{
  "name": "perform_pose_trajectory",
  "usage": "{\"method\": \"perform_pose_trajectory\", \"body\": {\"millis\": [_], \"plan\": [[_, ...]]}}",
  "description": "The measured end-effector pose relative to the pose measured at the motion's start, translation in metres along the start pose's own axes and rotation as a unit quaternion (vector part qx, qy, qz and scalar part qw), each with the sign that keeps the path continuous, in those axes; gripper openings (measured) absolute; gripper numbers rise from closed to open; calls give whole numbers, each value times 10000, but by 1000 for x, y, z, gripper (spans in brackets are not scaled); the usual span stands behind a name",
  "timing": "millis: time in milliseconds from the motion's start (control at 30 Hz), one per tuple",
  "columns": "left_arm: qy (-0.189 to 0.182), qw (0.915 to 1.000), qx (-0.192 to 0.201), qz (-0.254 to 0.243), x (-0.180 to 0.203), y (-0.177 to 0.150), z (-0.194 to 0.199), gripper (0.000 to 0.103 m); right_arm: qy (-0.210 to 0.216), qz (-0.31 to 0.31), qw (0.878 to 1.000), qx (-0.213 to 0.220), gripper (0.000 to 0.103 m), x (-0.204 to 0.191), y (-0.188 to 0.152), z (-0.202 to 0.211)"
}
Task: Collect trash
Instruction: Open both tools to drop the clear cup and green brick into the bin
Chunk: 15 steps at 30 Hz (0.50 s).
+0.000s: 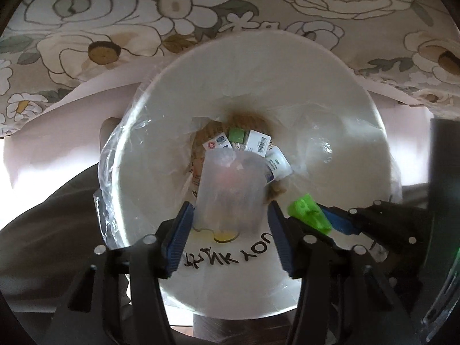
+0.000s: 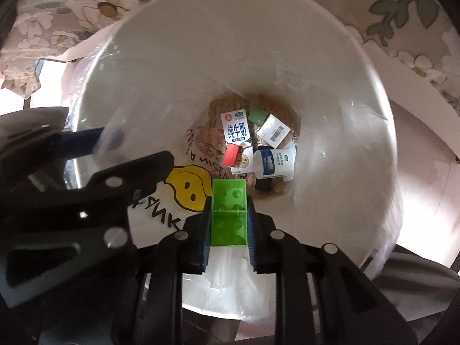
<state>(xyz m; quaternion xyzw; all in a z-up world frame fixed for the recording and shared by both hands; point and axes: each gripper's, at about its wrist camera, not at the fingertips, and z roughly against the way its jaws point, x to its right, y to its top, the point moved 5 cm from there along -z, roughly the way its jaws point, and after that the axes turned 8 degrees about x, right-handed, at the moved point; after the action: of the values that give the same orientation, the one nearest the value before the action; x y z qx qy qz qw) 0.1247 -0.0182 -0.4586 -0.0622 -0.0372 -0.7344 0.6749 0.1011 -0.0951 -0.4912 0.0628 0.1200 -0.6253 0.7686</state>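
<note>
Both grippers hover over the mouth of a white bin [image 1: 345,132] lined with a clear bag; the bin also fills the right wrist view [image 2: 330,86]. My left gripper [image 1: 228,230] is shut on a clear plastic cup [image 1: 230,189] held over the opening. My right gripper [image 2: 228,230] is shut on a green toy brick [image 2: 229,212], which also shows in the left wrist view [image 1: 309,214]. At the bin's bottom lie a milk carton [image 2: 236,132], a white cup with blue print [image 2: 274,162], a red block [image 2: 232,155] and a green piece [image 2: 256,115].
A floral cloth [image 1: 115,28] lies behind the bin, over a pale tabletop edge [image 1: 57,132]. The left gripper's black frame [image 2: 72,195] fills the left of the right wrist view. The bin's wall carries a yellow face [image 2: 189,187] and black lettering.
</note>
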Motion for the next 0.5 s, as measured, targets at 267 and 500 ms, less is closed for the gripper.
{"method": "perform_pose_trajectory", "body": {"millis": [267,500], "plan": [[4,10000,-30,-29,1,-1,0,61,18,-29,10000,69,35,3,1,4],[36,9999,64,-79,3,-3,10,61,-28,82,9998,181,35,1,0,18]]}}
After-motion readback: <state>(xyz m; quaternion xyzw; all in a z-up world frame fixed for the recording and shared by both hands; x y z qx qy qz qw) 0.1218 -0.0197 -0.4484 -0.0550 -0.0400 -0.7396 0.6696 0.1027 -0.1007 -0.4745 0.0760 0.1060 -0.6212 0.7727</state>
